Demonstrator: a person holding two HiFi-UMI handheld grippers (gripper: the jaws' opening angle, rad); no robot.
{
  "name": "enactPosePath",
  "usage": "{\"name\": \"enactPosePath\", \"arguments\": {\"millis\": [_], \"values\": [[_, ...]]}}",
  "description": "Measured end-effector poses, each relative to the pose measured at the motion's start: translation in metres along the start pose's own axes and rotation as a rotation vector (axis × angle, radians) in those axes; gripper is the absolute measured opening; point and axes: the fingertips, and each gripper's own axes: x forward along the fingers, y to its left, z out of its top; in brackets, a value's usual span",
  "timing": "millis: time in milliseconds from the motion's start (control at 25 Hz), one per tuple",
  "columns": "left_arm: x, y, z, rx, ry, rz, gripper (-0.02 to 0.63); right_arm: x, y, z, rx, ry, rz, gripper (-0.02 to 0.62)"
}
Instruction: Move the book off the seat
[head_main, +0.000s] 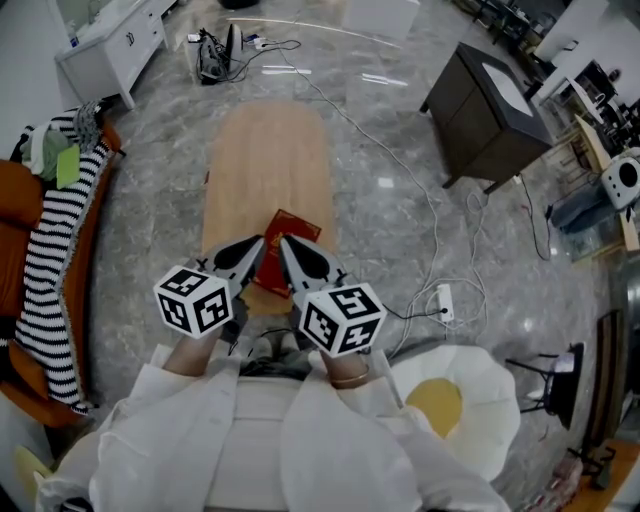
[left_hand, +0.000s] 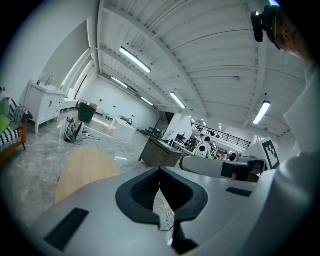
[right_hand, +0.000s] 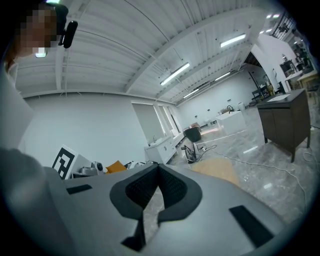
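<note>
On the far left a striped cloth (head_main: 60, 250) hangs over the sofa, well clear of my work. My left hand-held gripper (head_main: 250, 248) is clenched on nothing, its tip over the near end of the wooden seat (head_main: 265, 170). The red book (head_main: 292, 226) lies flat on that near end, partly under both tips. My right hand-held gripper (head_main: 290, 250) is also clenched and empty.

My worry is that a flat book gives closed jaws no edge to take. If I push instead of opening first, I reckon it could skid off the seat onto the floor. If it drops to the right, it could land near the power strip (head_main: 445, 300) and its cables.
</note>
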Motion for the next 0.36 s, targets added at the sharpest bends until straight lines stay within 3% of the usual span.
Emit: {"name": "enactPosePath", "arguments": {"millis": [360], "values": [[-0.0086, 0.0036, -0.0025, -0.003, 0.000, 0.001, 0.006, 0.0019, 0.0049, -0.0051, -0.004, 0.013, -0.007, 0.011]]}}
